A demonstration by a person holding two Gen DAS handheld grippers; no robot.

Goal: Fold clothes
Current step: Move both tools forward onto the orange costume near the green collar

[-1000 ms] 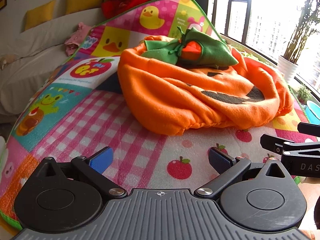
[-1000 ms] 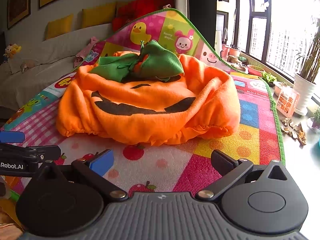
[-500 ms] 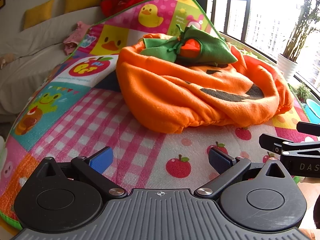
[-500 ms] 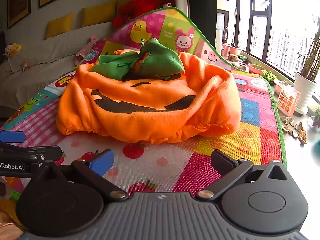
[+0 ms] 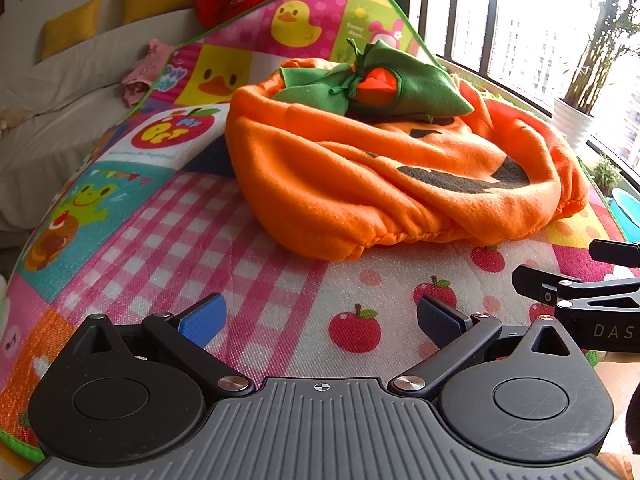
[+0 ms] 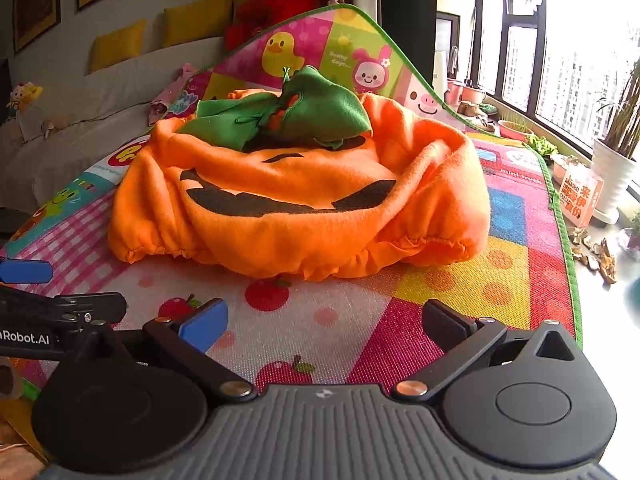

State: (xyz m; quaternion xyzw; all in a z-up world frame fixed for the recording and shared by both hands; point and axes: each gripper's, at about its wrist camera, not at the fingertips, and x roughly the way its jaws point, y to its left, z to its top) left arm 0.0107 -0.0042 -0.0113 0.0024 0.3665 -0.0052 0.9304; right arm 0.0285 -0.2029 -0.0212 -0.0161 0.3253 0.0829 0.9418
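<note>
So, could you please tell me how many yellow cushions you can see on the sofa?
2: in the right wrist view, one yellow cushion sits left on the sofa back, the other right of it, beside something red. More may be hidden behind the raised mat.

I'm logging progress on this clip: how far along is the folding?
Done: nothing visible; the pumpkin costume lies rumpled on the mat, its green collar bunched on top. In hand: nothing; the left gripper and right gripper are open and short of the costume's gathered hem. Left: grasping, flattening and every fold.
</note>
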